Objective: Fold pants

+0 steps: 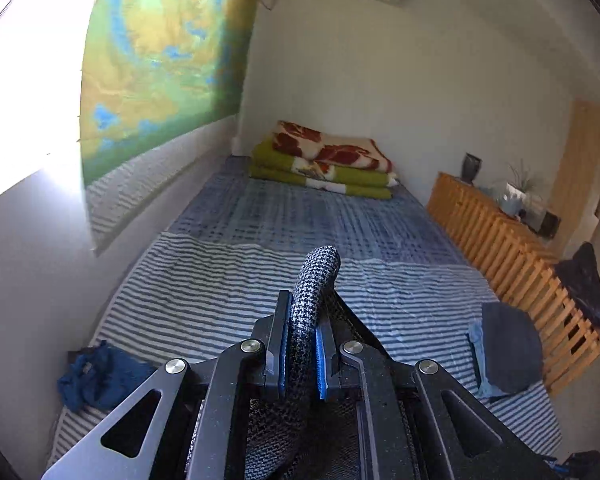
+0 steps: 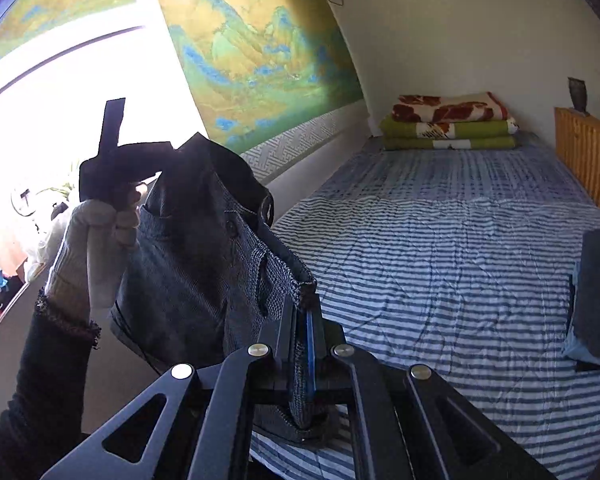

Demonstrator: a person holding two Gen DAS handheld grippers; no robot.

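Grey houndstooth pants hang in the air above the striped bed. My left gripper [image 1: 302, 340] is shut on a rolled edge of the pants [image 1: 314, 280], which curls up between its fingers. My right gripper [image 2: 300, 344] is shut on the waistband of the pants [image 2: 204, 256], near a button and belt loop. In the right wrist view a gloved hand [image 2: 92, 240] holds the other gripper up at the left, with the cloth stretched between the two. The lower legs of the pants are hidden below the frames.
A bed with a blue-and-white striped sheet [image 2: 440, 264] lies ahead. Folded blankets [image 1: 324, 164] sit at its far end. A crumpled blue cloth [image 1: 100, 376] lies at the left, folded dark clothes [image 1: 504, 352] at the right, by a wooden slatted rail [image 1: 512, 256].
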